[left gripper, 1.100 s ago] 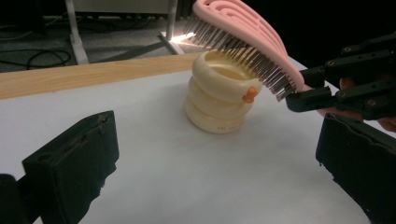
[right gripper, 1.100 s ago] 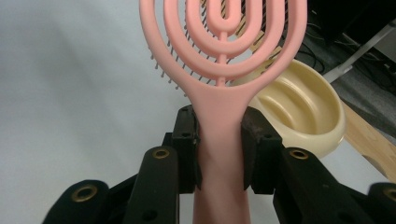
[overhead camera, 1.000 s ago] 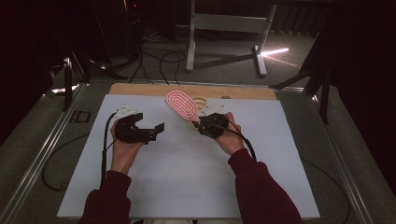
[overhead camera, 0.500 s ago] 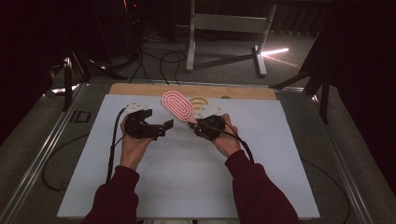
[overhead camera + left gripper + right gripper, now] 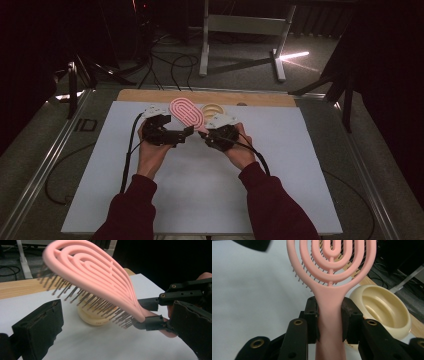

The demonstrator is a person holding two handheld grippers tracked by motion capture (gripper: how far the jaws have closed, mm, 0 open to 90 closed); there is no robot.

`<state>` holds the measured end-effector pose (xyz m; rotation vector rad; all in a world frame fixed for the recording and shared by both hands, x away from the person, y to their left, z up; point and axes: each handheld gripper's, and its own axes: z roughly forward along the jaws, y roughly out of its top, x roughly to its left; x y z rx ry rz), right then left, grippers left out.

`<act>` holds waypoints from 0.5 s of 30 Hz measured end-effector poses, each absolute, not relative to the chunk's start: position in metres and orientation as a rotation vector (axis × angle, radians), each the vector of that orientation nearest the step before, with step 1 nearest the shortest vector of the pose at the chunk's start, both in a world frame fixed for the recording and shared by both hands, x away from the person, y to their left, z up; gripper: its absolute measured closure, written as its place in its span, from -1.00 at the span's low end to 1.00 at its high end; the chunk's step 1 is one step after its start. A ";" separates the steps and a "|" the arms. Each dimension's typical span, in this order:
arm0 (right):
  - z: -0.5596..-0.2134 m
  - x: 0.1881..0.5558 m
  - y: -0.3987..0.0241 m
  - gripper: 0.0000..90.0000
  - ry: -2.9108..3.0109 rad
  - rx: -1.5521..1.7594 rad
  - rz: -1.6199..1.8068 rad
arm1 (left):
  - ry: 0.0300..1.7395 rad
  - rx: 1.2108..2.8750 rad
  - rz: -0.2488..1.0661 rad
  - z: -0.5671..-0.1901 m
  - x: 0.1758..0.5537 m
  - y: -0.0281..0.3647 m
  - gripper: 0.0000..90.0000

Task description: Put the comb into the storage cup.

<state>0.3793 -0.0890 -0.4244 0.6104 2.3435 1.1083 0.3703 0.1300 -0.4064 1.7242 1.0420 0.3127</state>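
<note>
Right gripper (image 5: 329, 315) is pinching the handle of a pink hairbrush (image 5: 332, 270), pads pressed on both sides of the neck. I see the brush lifted off the table (image 5: 280, 200), head slanting up toward the far edge, bristles pointing down. Left gripper (image 5: 112, 325) sits just beside the brush head w/ jaws spread; one jaw lies below the bristles, the other is next to the handle end, neither touching the brush as far as I can tell. From the high view both hands meet near the middle of the far edge. Under the brush a cream bowl (image 5: 382, 310) rests on the table by that edge.
</note>
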 end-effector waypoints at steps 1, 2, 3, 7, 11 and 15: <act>-0.424 0.379 -0.089 0.56 2.343 0.610 1.108 | 1.050 1.718 0.296 -0.406 0.372 0.128 -1.00; -0.423 0.378 -0.088 0.56 2.336 0.609 1.120 | 1.053 1.711 0.287 -0.407 0.373 0.127 -1.00; -0.423 0.378 -0.088 0.56 2.336 0.609 1.120 | 1.053 1.711 0.287 -0.407 0.373 0.127 -1.00; -0.422 0.375 -0.087 0.56 2.326 0.598 1.133 | 1.072 1.696 0.269 -0.407 0.376 0.125 -1.00; -0.420 0.373 -0.086 0.56 2.320 0.591 1.147 | 1.085 1.678 0.256 -0.406 0.379 0.123 -1.00; -0.419 0.371 -0.084 0.56 2.317 0.586 1.156 | 1.096 1.666 0.244 -0.405 0.381 0.123 -0.95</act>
